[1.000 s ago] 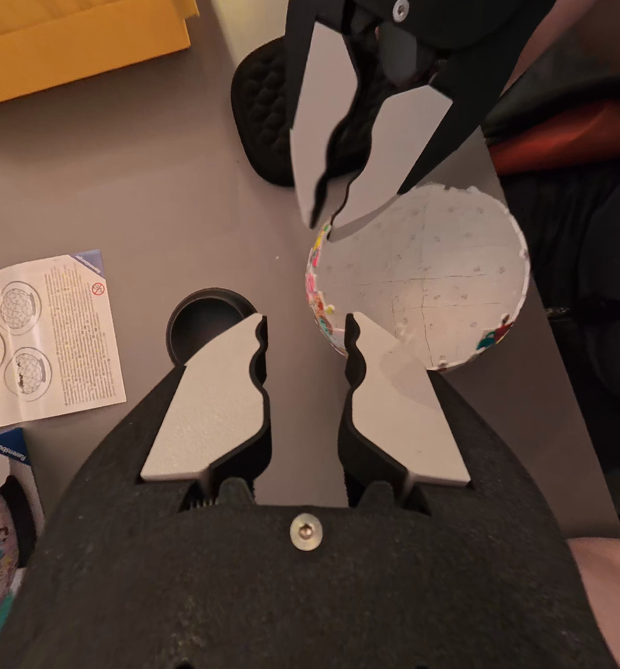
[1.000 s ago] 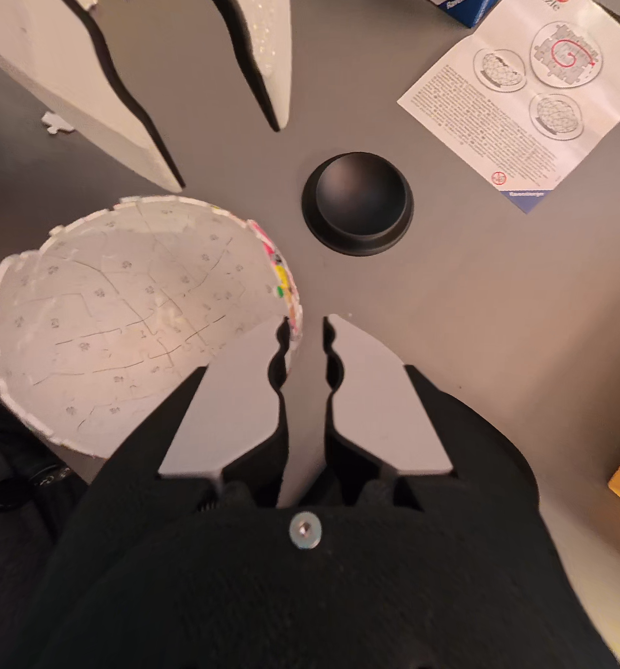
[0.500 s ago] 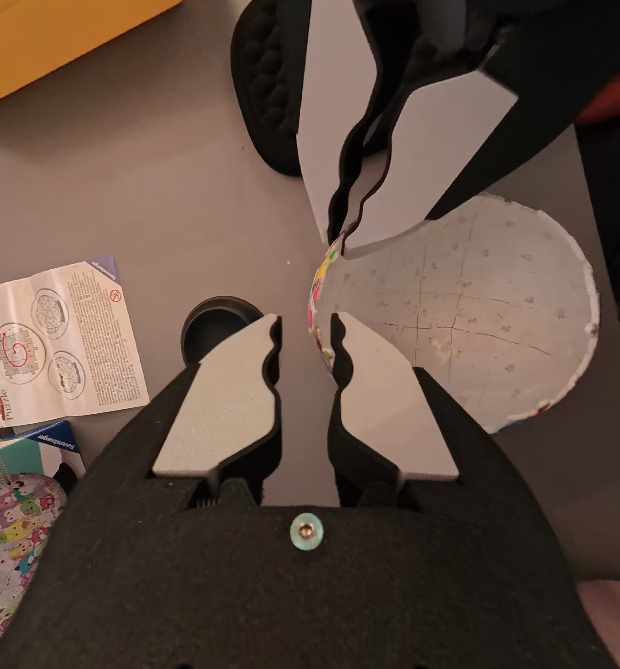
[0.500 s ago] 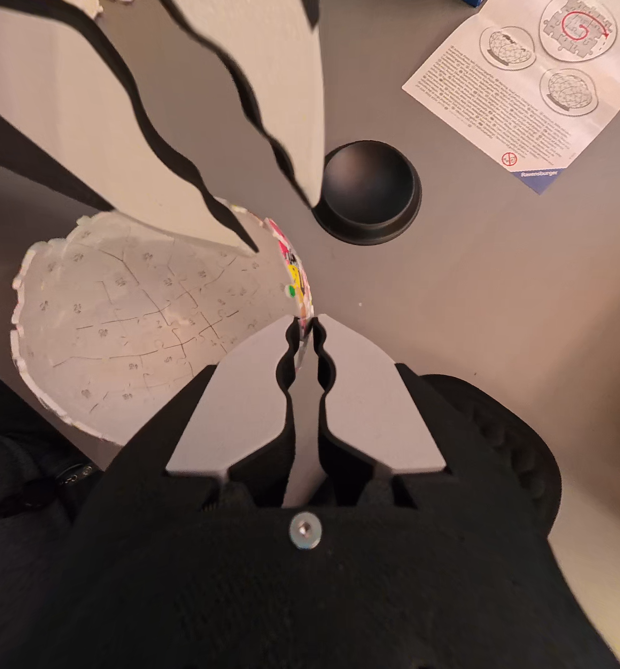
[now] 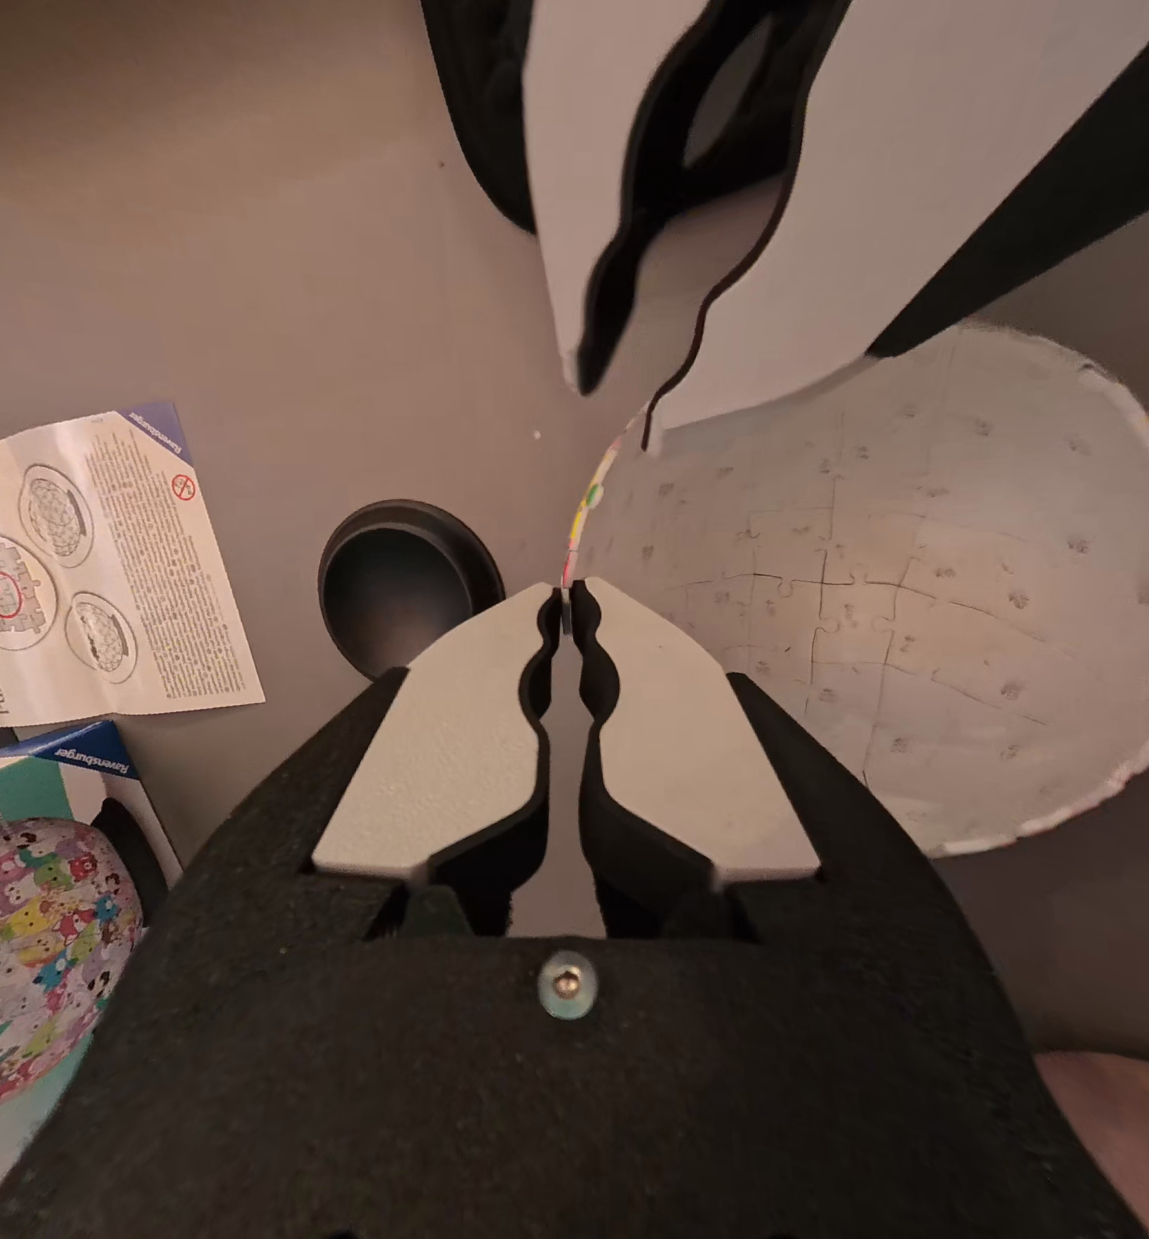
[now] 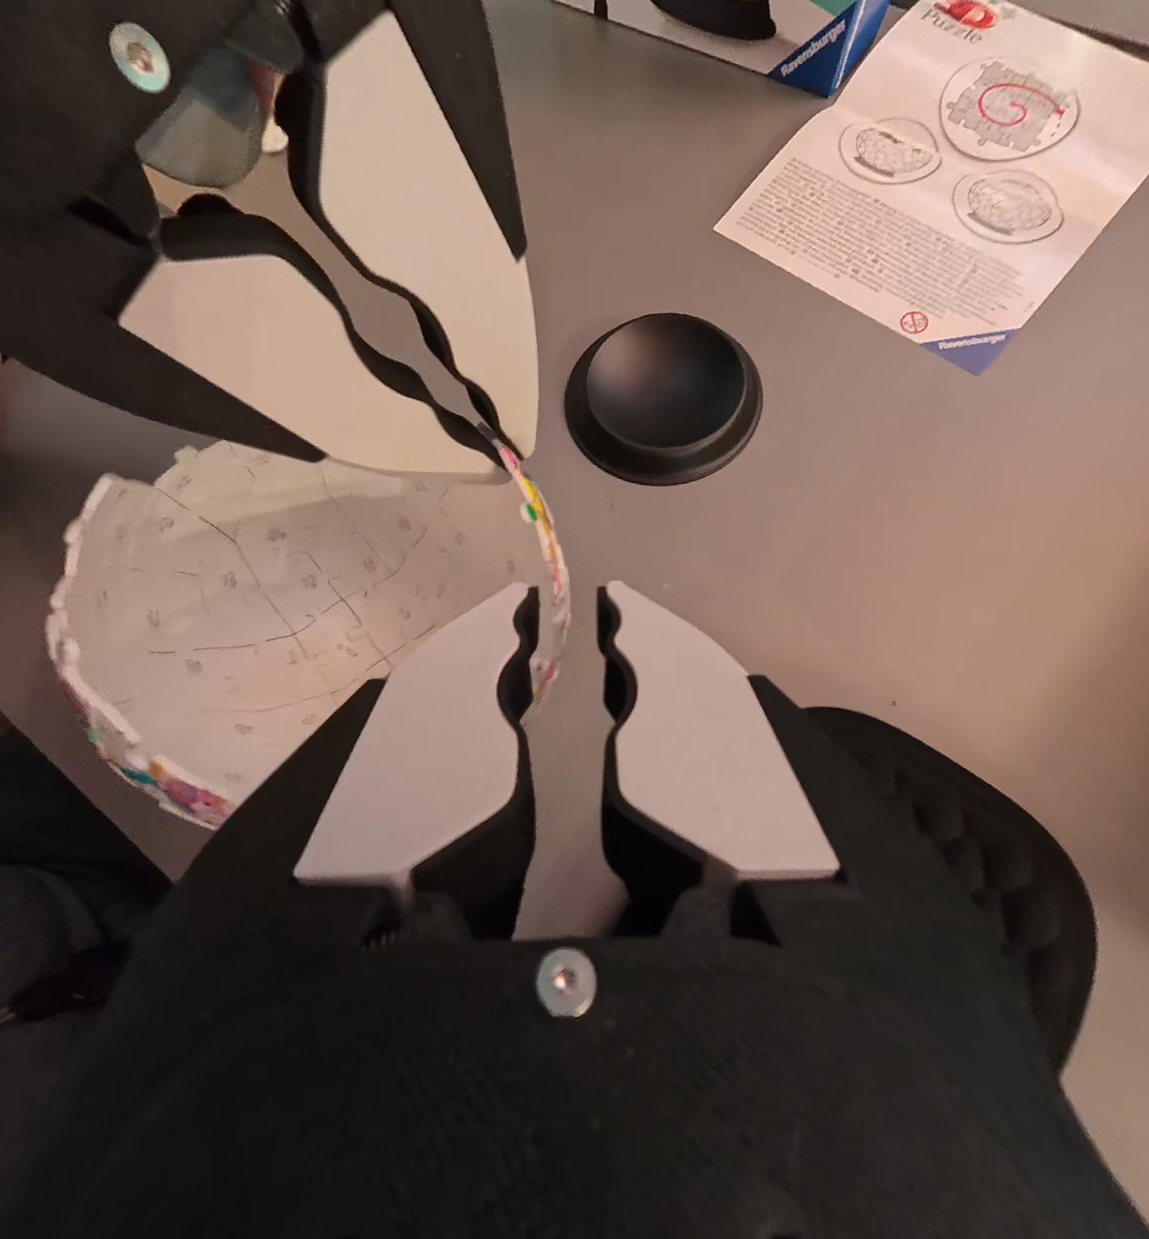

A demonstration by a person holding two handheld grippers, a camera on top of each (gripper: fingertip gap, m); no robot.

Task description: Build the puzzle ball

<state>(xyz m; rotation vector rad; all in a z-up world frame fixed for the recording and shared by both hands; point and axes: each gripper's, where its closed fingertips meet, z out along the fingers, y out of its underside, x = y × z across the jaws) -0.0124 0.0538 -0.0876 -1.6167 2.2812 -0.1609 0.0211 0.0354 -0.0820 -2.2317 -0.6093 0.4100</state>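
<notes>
You see the half-ball (image 5: 927, 603) white inside with a multicoloured rim, the stand (image 6: 662, 395) black, the table (image 5: 223, 234) grey.

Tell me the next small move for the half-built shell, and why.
Probably close the right gripper on the shell rim: its jaws straddle the rim but stand apart, while the left gripper already pinches it. Then both could lift it toward the black stand.
</notes>
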